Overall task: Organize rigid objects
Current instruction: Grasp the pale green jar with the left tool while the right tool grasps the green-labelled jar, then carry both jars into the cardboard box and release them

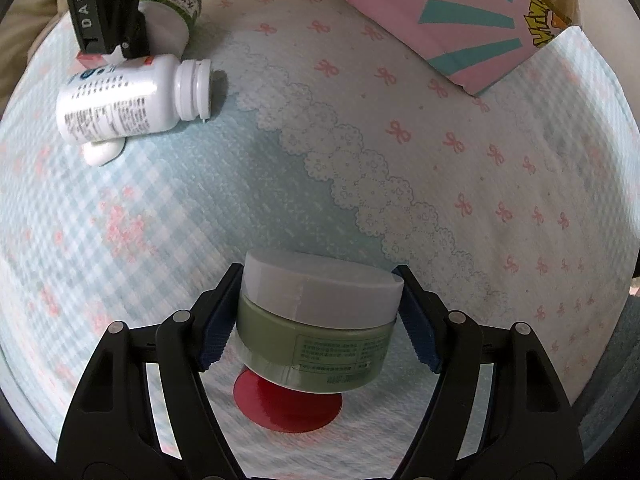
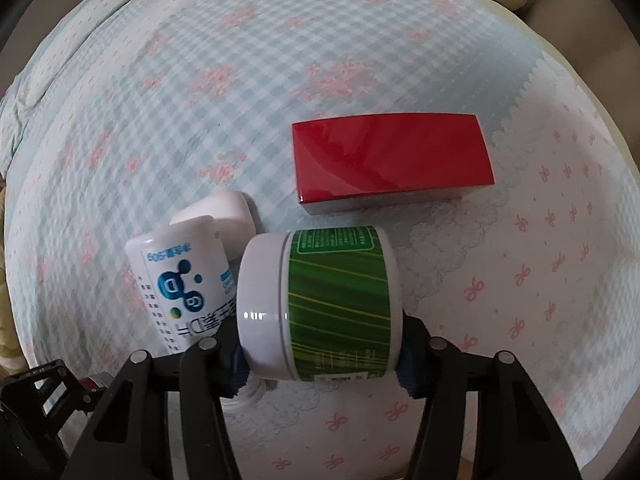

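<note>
1. Jars and bottles are what needs sorting, and all of them lie on a bed (image 1: 440, 128) with a printed cover; none looks put away yet.
2. Left gripper (image 1: 320, 312) grips a pale green jar (image 1: 316, 320) by its sides, at 6 o'clock in its view, above a red box (image 1: 288, 408).
3. Right gripper (image 2: 320, 360) clamps a green-label jar (image 2: 320, 304) lying on its side, at 6 o'clock.
4. White bottle (image 2: 180, 280) lies uncapped at 9 o'clock of that jar, just beside it; a white cap (image 2: 220, 216) sits just behind.
5. Pink box (image 1: 440, 12) at 1 o'clock seems the likely destination, a guess; every item remains to be placed.
</note>
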The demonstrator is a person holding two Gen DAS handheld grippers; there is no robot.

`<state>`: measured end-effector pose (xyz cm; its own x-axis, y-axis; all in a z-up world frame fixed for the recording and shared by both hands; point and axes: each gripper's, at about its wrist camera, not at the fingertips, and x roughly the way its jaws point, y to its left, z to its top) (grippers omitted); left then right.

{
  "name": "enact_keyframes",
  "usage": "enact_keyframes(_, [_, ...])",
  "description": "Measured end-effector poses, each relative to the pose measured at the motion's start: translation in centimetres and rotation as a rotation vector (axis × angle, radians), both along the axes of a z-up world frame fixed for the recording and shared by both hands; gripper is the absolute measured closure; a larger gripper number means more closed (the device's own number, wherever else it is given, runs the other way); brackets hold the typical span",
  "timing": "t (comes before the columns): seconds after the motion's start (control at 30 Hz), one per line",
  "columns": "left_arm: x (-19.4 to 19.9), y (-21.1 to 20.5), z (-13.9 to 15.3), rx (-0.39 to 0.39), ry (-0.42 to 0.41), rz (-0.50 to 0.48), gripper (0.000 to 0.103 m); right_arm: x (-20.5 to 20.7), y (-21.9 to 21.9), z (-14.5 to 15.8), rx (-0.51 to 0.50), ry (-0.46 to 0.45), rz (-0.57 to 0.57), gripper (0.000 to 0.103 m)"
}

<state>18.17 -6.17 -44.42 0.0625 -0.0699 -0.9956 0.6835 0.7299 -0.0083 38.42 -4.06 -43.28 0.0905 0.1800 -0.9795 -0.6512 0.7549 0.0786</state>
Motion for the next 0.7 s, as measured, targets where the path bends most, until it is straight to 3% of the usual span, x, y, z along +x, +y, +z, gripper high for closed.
enact_keyframes(0.37, [2.0,2.2,3.1,-0.030,-0.045,0.120,0.033,-2.2,-2.2,3.2,0.044,0.006,-0.095,0.050])
enact_keyframes(0.7, [2.3,2.4,10.5,-0.064,-0.115,0.222,0.033,-4.1,-6.1,11.6,0.121,-0.050,-0.197,0.050])
